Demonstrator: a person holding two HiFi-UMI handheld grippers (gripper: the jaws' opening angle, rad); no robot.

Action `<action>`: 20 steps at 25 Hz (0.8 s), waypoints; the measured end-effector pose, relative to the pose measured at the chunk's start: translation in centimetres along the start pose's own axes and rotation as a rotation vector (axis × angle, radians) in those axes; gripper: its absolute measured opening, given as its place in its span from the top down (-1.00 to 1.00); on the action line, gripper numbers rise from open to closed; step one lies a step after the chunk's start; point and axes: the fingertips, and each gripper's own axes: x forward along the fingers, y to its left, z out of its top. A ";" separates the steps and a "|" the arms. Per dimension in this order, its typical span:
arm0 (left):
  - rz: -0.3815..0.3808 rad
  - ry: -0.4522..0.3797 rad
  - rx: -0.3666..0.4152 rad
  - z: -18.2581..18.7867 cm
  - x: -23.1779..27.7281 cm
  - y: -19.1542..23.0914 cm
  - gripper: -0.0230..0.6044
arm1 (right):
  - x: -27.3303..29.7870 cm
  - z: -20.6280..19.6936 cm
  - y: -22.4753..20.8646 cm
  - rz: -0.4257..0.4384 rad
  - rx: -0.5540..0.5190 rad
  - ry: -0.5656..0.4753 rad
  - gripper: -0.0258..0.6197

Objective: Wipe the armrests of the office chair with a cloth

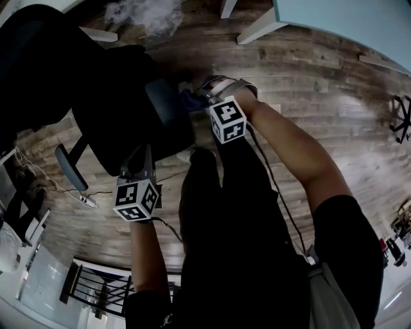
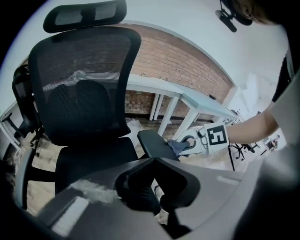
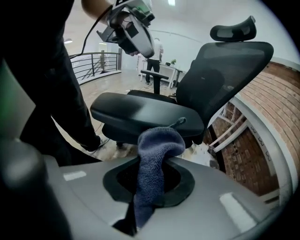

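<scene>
The black office chair [image 2: 84, 89] has a mesh back and a headrest. Its near armrest [image 1: 168, 119] is a dark pad. My right gripper [image 1: 200, 96] is shut on a blue-grey cloth [image 3: 157, 145], which bulges out past the jaws. The cloth [image 2: 177, 146] touches the end of the armrest pad [image 2: 154, 143]. In the right gripper view the armrest [image 3: 136, 110] lies just beyond the cloth. My left gripper [image 1: 138, 168] hovers by the seat's front edge, clear of the chair. Its dark jaws [image 2: 157, 187] look shut with nothing between them.
The chair stands on a wood-plank floor [image 1: 308, 77]. A white table [image 1: 347, 19] stands behind it against a brick wall [image 2: 178, 61]. The far armrest [image 1: 69, 168] sticks out to the left, with a cable and power strip [image 1: 87, 200] on the floor. My legs are below.
</scene>
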 end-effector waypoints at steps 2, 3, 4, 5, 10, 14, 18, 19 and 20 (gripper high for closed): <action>0.007 0.016 -0.002 0.0 0.8 -0.5 0.91 | 0.9 0.8 -0.5 0.004 -0.018 -0.038 0.78; 0.012 0.023 -0.002 0.0 1.1 -0.6 0.91 | 1.3 1.2 -0.7 0.002 -0.031 -0.056 0.78; 0.017 0.030 0.000 0.1 1.4 -0.7 0.91 | 1.7 1.7 -1.0 0.000 -0.046 -0.072 0.78; 0.021 0.036 0.001 0.1 1.6 -0.8 0.91 | 2.1 2.1 -1.2 -0.001 -0.060 -0.085 0.78; 0.038 0.070 -0.016 -0.3 2.3 -1.2 0.91 | 4.2 2.6 -2.1 0.022 -0.073 -0.118 0.78; 0.064 0.087 -0.048 -1.5 1.9 -0.3 0.91 | 5.9 2.5 -2.1 0.048 -0.064 -0.123 0.77; 0.093 0.081 -0.066 -1.5 1.9 0.8 0.91 | 7.2 1.7 -2.1 0.072 -0.070 -0.112 0.78; 0.099 0.079 -0.075 -1.5 2.0 1.1 0.91 | 7.6 1.4 -2.2 0.079 -0.072 -0.101 0.77; 0.104 0.077 -0.083 -1.5 2.0 1.4 0.91 | 8.1 1.0 -2.3 0.087 -0.071 -0.091 0.77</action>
